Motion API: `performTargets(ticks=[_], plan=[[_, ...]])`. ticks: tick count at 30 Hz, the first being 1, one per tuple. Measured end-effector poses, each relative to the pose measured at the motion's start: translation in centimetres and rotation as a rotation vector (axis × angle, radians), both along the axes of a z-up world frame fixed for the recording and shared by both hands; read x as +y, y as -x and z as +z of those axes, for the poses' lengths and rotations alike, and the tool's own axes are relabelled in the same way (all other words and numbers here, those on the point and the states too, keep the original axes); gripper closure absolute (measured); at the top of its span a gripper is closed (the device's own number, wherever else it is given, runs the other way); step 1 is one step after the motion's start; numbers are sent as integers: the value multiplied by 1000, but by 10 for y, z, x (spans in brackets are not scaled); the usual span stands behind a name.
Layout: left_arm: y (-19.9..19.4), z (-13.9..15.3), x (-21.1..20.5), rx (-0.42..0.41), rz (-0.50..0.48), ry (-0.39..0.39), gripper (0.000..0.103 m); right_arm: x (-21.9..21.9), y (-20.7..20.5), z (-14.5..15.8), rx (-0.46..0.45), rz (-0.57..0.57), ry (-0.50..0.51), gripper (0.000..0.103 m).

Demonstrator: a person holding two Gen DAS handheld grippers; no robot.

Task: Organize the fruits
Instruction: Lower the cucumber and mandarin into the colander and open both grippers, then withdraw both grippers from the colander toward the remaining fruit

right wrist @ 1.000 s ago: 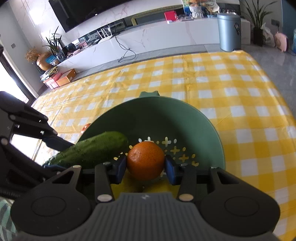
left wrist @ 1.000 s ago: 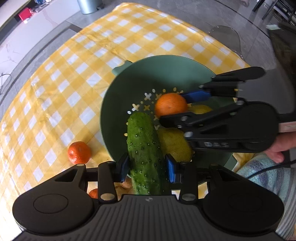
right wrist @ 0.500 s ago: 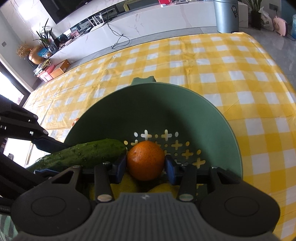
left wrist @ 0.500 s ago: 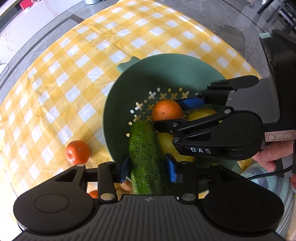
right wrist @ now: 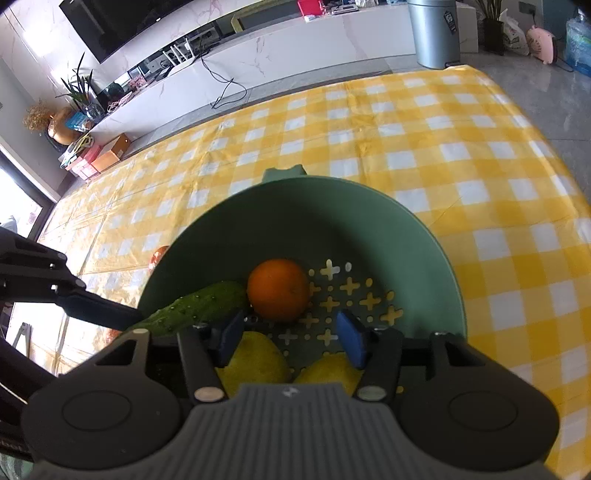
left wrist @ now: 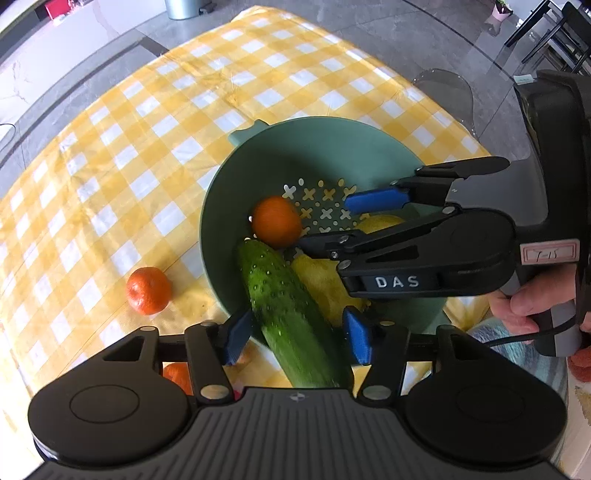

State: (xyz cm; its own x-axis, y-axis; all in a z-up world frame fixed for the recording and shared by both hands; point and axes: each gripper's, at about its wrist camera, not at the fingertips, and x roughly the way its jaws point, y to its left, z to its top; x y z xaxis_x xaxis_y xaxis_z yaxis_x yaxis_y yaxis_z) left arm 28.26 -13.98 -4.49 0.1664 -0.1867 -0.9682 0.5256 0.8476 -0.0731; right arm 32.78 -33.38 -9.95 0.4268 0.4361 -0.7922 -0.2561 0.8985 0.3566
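Observation:
A green colander bowl [left wrist: 317, 144] sits on the yellow checked tablecloth; it also shows in the right wrist view [right wrist: 354, 206]. In it lie an orange [left wrist: 276, 220], also in the right wrist view [right wrist: 277, 290], two yellow fruits [left wrist: 325, 280] [right wrist: 255, 360], and a cucumber [left wrist: 288, 310] that leans over the near rim, its tip beside the orange [right wrist: 199, 308]. My left gripper [left wrist: 297, 338] is open, its pads apart from the cucumber on both sides. My right gripper [right wrist: 290, 338] is open over the bowl, behind the orange.
A second orange [left wrist: 148, 291] lies on the cloth left of the bowl. Another orange [left wrist: 177, 374] shows partly under my left gripper. The table's far edge drops to a grey floor with a metal bin [right wrist: 434, 33] beyond.
Both grippers have opened. The orange dropped from my right gripper into the bowl. The cucumber was let go and now leans on the bowl's rim, tilted to the left.

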Motion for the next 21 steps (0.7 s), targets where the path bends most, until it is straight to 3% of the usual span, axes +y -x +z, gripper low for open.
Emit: performTargets(ticks=[4, 9, 16, 21], plan=[[15, 11, 8, -19, 14, 23, 36, -1, 12, 14, -32, -21, 10, 36], [42, 32, 23, -70, 43, 77, 36, -1, 32, 31, -78, -53, 36, 31], [88, 65, 48, -210, 143, 115, 36, 6, 70, 54, -147, -106, 44, 31], [121, 76, 65, -330, 230, 100, 36, 18, 100, 67, -191, -127, 23, 31]])
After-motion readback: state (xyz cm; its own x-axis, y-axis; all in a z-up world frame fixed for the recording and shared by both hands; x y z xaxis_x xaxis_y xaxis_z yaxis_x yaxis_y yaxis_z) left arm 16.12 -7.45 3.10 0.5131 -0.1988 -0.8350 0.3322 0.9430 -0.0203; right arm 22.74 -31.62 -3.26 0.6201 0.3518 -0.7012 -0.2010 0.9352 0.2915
